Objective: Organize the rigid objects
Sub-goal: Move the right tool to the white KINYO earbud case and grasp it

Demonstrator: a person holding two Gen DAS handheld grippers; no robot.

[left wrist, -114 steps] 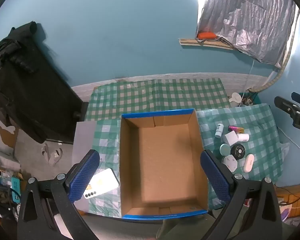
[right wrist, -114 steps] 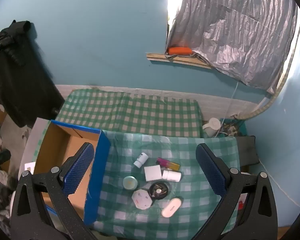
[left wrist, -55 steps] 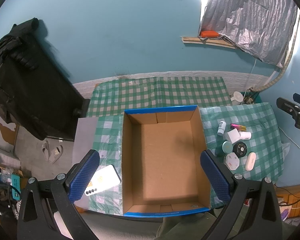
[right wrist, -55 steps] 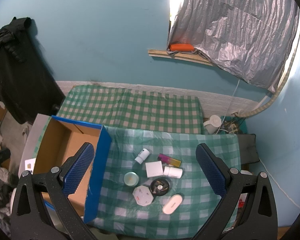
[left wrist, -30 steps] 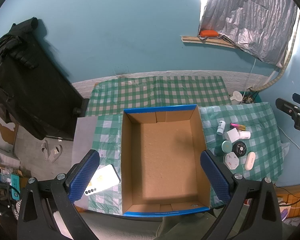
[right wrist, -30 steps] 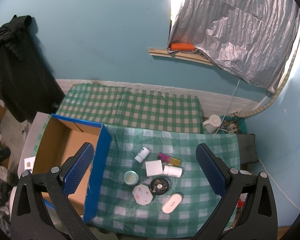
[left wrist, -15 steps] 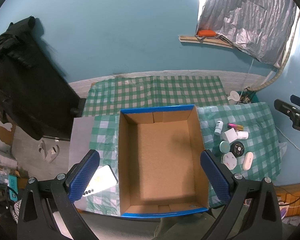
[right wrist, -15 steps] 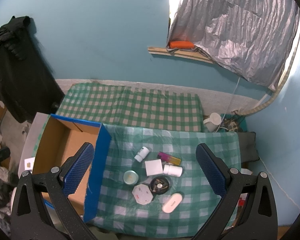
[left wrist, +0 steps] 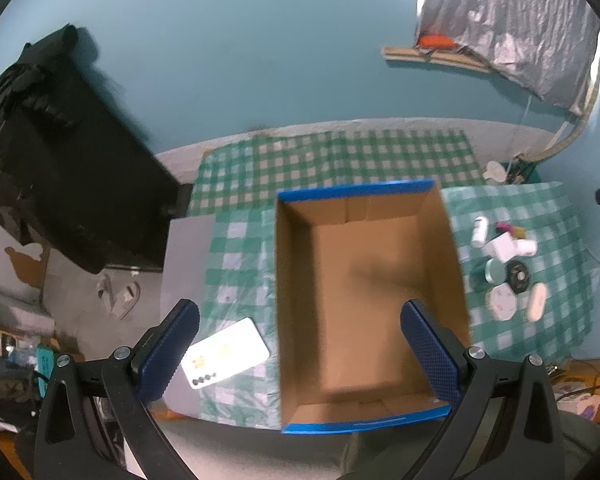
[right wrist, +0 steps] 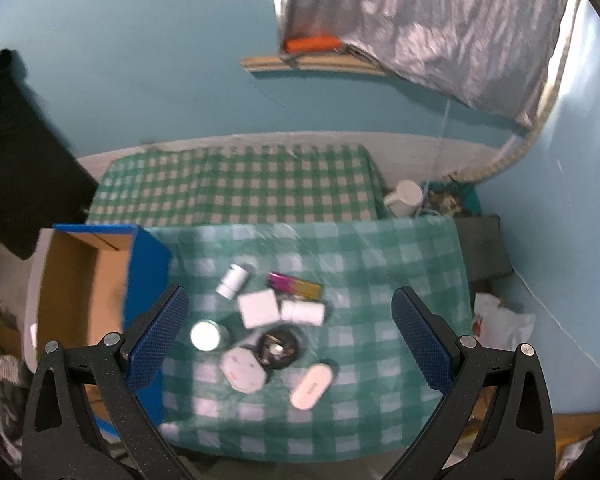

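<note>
An empty cardboard box [left wrist: 452,280] with blue edges sits on the green checked table; it also shows at the left of the right wrist view [right wrist: 148,256]. Right of it lie several small objects: a white bottle [right wrist: 233,280], a white square block [right wrist: 259,309], a pink and yellow lighter [right wrist: 296,283], a white tube [right wrist: 303,313], a teal round tin [right wrist: 205,336], a black disc [right wrist: 278,350], a white hexagonal piece [right wrist: 243,370] and a white oval case [right wrist: 312,386]. My left gripper [left wrist: 298,354] is open, high above the box. My right gripper [right wrist: 286,338] is open, high above the cluster.
A white phone [left wrist: 225,353] lies on the table left of the box. A second checked surface [right wrist: 236,188] lies behind the table. A white mug [right wrist: 406,196] stands on the floor at the back right. Black cloth [left wrist: 48,152] hangs at the left.
Both views blur with motion. My right gripper has come lower and closer over the cluster of small objects. My left gripper has shifted a little to the left over the box.
</note>
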